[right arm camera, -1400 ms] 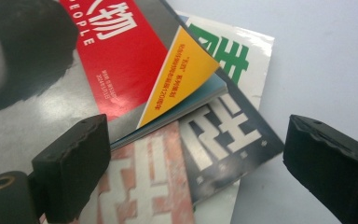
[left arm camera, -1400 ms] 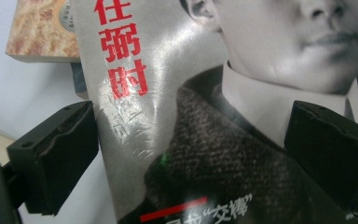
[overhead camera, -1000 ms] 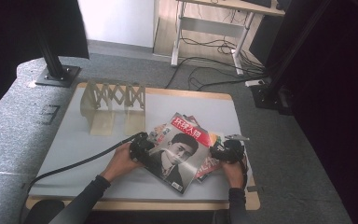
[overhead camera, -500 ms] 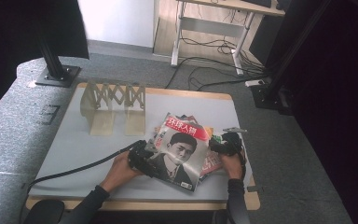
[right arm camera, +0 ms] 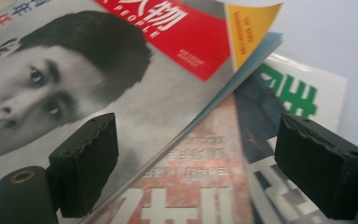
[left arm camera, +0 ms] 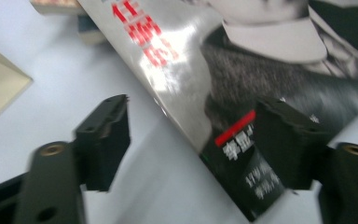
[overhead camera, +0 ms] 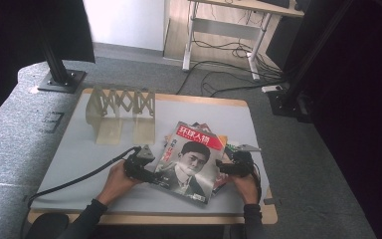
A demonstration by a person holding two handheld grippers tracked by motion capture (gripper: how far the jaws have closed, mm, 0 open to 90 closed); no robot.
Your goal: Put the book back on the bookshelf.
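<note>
the glossy portrait-cover magazine (overhead camera: 191,164) is flanked: left gripper (overhead camera: 149,174) at 9 o'clock, jaws just narrowed yet unclamped around its edge; right gripper (overhead camera: 225,168) at 3 o'clock, jaws parted, nothing gripped. a beige folding rack (overhead camera: 121,102) is seen at 11 o'clock.

Three magazines (overhead camera: 191,162); one folding rack (overhead camera: 121,102); two grippers (overhead camera: 146,172)

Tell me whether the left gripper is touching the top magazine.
Cannot tell. In the left gripper view the left gripper straddles the top magazine's edge, but blur hides any contact.

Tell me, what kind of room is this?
Probably an office or workshop set up for recording: a padded table with magazines, a desk with tangled cables behind, and a metal stand.
</note>
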